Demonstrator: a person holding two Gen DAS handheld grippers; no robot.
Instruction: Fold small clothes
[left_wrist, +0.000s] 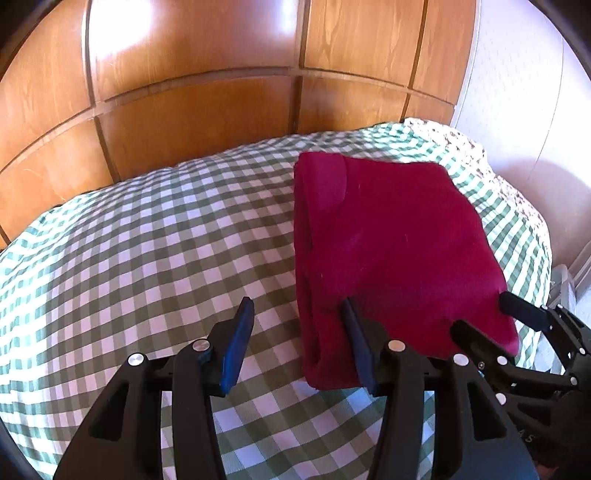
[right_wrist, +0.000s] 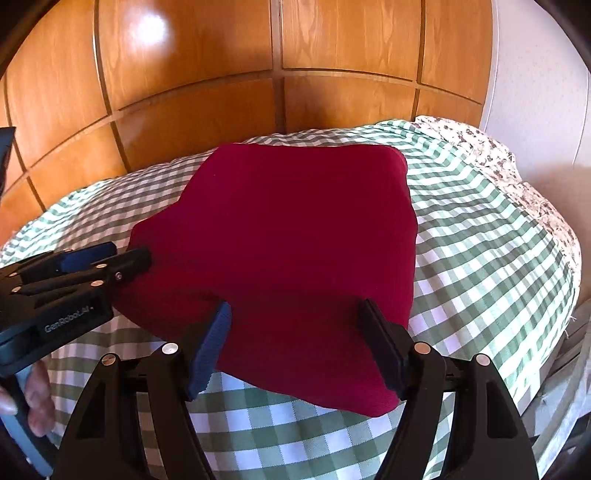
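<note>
Left tongs (left_wrist: 297, 341): jaws apart at a middling width, nothing pinched; the right-hand finger lies over the near left edge of the dark red folded knit garment (left_wrist: 391, 251), the left-hand finger over bare cover. Right tongs (right_wrist: 295, 345): jaws wide, straddling the garment's near edge, and the pads do not look pressed on the cloth, so no grip as far as the frames show. In the right wrist view the left tongs sit at the garment's left side, with a person's fingers (right_wrist: 35, 391) around the handle.

The garment lies flat on the green-and-white checked bed cover (left_wrist: 147, 240), towards the bed's right side and reaching close to its near edge. It is a compact rough rectangle with a doubled layer along its left edge.

Behind the bed stands a panelled orange-brown wooden wall (left_wrist: 192, 74); a floral sheet edge (right_wrist: 491, 155) shows at the bed's far right corner.

Progress, judged: main folds look done and both tongs appear let go. Left to do, perhaps: one more fold or tidying. No other clothes visible.
</note>
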